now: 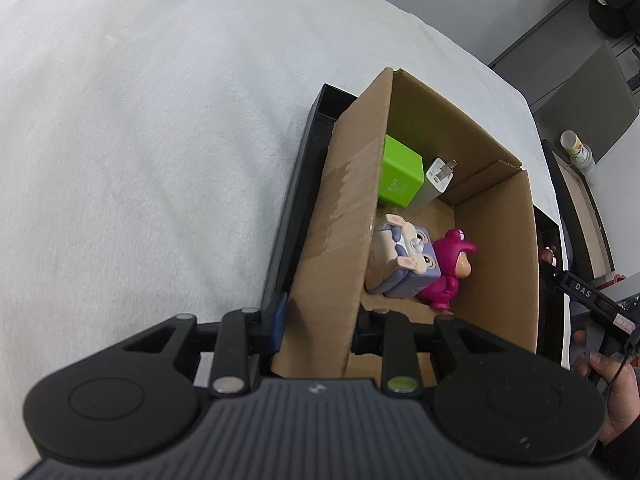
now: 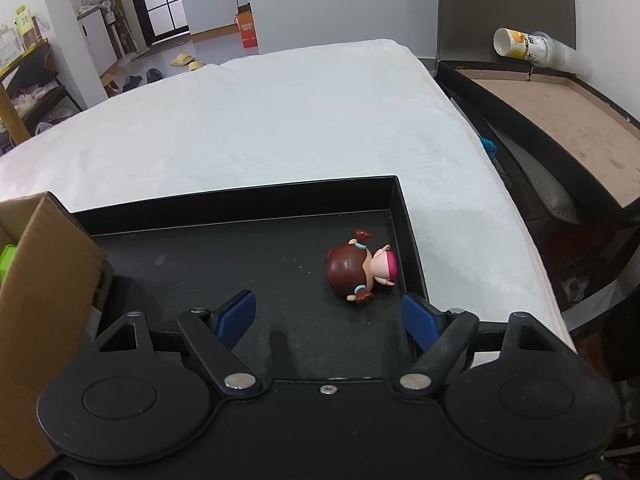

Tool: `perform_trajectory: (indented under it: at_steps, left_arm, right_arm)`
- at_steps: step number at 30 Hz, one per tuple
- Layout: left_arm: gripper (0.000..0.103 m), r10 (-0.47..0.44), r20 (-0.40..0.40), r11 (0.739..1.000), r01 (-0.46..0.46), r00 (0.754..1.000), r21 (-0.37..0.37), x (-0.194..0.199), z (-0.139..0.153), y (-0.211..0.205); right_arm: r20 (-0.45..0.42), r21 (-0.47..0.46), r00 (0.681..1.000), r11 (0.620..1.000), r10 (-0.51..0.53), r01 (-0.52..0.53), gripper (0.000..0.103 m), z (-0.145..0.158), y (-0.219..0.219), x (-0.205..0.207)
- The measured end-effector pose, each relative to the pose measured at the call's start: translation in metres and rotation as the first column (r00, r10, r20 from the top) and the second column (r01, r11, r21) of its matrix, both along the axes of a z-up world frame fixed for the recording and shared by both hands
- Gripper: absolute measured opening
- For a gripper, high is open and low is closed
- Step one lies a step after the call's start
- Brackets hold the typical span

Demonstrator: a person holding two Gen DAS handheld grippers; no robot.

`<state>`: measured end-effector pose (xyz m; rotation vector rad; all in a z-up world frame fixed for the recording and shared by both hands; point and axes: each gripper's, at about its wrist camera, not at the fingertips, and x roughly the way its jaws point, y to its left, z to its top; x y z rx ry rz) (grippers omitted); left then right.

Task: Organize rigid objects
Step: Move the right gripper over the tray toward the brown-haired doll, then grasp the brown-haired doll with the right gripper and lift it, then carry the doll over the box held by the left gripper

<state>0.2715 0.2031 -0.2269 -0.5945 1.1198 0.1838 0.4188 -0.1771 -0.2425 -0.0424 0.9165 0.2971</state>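
Lying on its side near the right wall of the black tray (image 2: 240,200), the brown-haired doll figure (image 2: 360,270) is sitting just ahead of the right tool (image 2: 330,314), whose blue pads (image 2: 236,312) are standing apart with nothing between them. The left tool (image 1: 318,322) is clamping the near wall of the cardboard box (image 1: 344,216), one finger outside and one inside. Inside the box, a green block (image 1: 400,176), a white charger (image 1: 434,182), a purple cube toy (image 1: 404,260) and a magenta figure (image 1: 450,272) are resting, the tray lying on a white-covered bench (image 1: 140,140).

White bed (image 2: 280,120) carries black tray (image 2: 248,200).
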Motion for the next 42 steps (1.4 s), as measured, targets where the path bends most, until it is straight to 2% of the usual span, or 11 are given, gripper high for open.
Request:
perform_trajectory:
  at_steps: [11,14,17,18,42]
  left_arm:
    - [0.028,0.003,0.000,1.000,-0.003,1.000,0.000,-0.001,-0.002,0.000]
    - [0.028,0.004,-0.001,1.000,-0.004,1.000,-0.004,-0.001,-0.002,0.001]
    - [0.028,0.003,-0.001,1.000,-0.003,1.000,-0.003,0.000,-0.002,0.002]
    - [0.028,0.004,-0.001,1.000,-0.004,1.000,-0.002,0.000,-0.002,0.002]
    - [0.028,0.008,0.003,1.000,-0.008,1.000,0.011,0.002,-0.001,0.001]
  right_arm:
    - [0.015,-0.051,1.000,0.998,0.025,-0.024,0.076,-0.008,0.009,0.011]
    - [0.019,-0.070,0.999,0.997,0.027,-0.025,0.072,-0.008,0.013,0.014]
    - [0.037,-0.120,0.999,0.993,0.028,-0.023,0.054,-0.008,0.019,0.015]
    - [0.036,-0.144,0.999,0.989,0.026,-0.021,0.043,-0.008,0.020,0.015]
    - [0.028,-0.077,0.995,0.993,0.096,-0.093,0.043,0.022,0.023,-0.036]
